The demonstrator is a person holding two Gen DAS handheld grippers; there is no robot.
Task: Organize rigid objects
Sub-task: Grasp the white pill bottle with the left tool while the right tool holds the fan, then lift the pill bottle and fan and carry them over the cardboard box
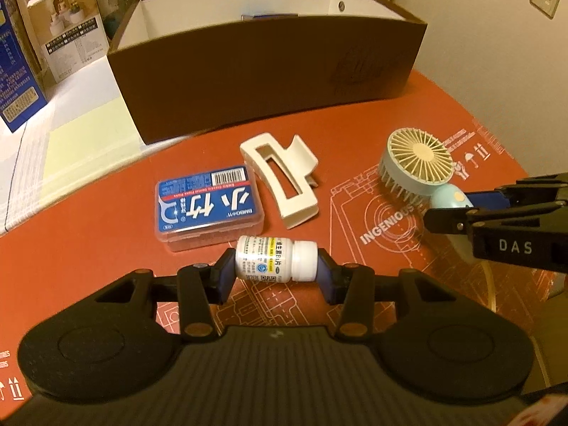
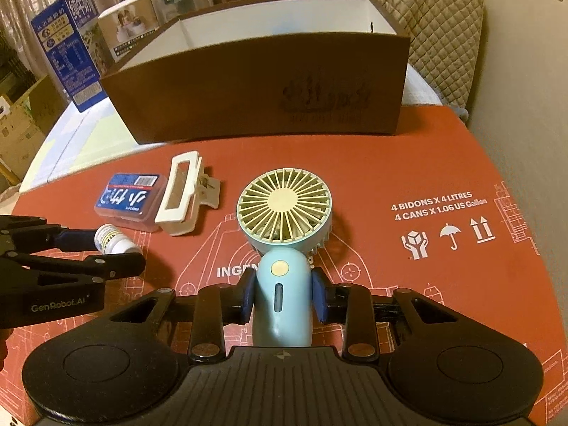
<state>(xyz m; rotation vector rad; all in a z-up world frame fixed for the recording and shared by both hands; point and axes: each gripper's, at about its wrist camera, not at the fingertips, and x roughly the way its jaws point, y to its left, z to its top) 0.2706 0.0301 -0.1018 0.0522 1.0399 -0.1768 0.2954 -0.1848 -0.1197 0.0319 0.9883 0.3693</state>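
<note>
My left gripper (image 1: 275,271) is shut on a white pill bottle (image 1: 275,261) lying sideways, pads on its base and cap; the bottle also shows in the right wrist view (image 2: 113,239). My right gripper (image 2: 282,296) is shut on the light-blue handle of a small handheld fan (image 2: 284,213); the fan also shows in the left wrist view (image 1: 417,161). A blue floss-pick case (image 1: 209,207) and a cream hair claw clip (image 1: 284,181) lie on the red mat between them. A brown open box (image 1: 269,60) stands behind.
The red printed mat (image 2: 443,163) covers the table to its right edge. A blue carton (image 2: 71,56) and a white product box (image 2: 127,32) stand at the back left. A quilted chair back (image 2: 426,17) is behind the box. Something blue lies inside the brown box (image 1: 269,16).
</note>
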